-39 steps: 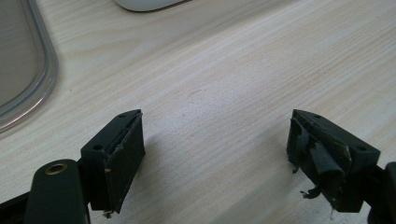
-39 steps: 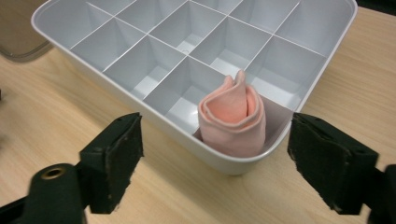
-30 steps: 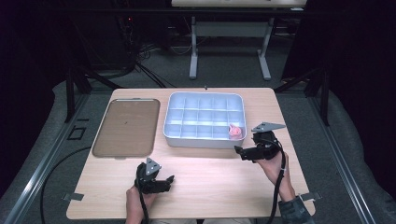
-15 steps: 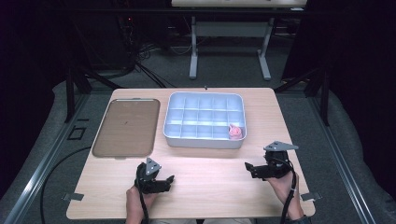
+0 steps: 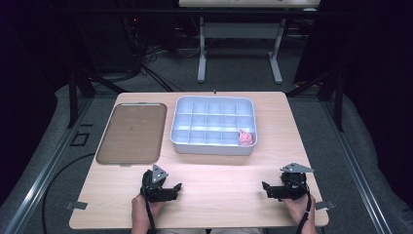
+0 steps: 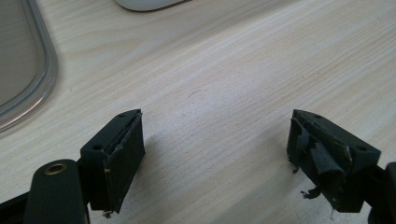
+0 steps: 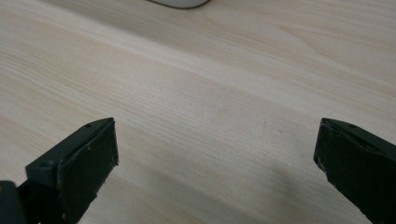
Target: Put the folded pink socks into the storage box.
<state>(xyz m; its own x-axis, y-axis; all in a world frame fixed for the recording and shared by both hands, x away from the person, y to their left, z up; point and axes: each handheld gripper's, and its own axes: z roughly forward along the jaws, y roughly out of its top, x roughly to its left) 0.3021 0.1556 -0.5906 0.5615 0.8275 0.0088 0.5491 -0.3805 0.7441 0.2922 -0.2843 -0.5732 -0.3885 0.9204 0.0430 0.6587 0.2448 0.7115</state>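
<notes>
Both grippers sit low at the table's [image 5: 204, 170] near edge, away from the bin [image 5: 213, 125], likely parked. The left gripper [image 5: 176, 187] and right gripper [image 5: 265, 187] both gape empty. 1 pink object [image 5: 245, 138], too small to identify, lies in the bin's near-right compartment.

Black left gripper [image 5: 176, 187], grey 3-cornered plate, 2 frayed pads [image 6: 123, 161].

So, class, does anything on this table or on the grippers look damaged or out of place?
Yes: the left gripper has worn pads, the lining torn and fraying at the edges. Otherwise the divided bin and the tray sit square, with one pink item in a corner compartment.
</notes>
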